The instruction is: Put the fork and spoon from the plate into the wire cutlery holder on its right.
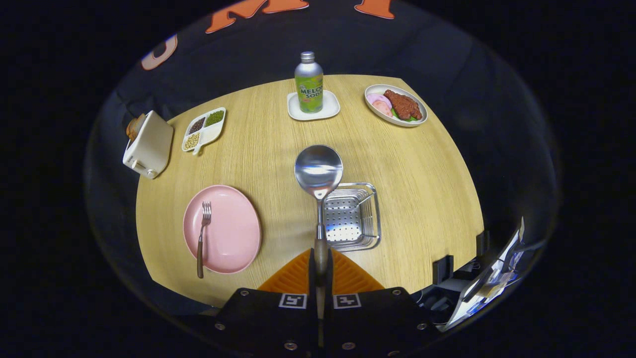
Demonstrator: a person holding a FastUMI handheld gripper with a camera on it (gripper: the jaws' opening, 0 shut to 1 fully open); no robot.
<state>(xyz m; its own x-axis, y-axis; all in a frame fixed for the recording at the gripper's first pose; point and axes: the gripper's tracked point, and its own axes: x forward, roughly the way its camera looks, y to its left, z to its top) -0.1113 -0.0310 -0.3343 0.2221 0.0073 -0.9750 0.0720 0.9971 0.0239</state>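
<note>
Hand-held gripper (320, 273) clamped on spoon (318, 171) handle, both fingers pressing it; spoon bowl sticks out ahead, above the worktop (422, 169). Wire cutlery holder (353, 215) sits on worktop just right of the spoon, beyond the fingers. Plate (233, 233) lies left of holder, fork (202, 236) on its left part, handle overhanging the near rim. Far side: bottle (309, 82) on small tray (328, 110) at centre, food plate (396, 105) to its right, divided dish (204, 128) to its left, toaster (148, 145) at the far-left edge.
</note>
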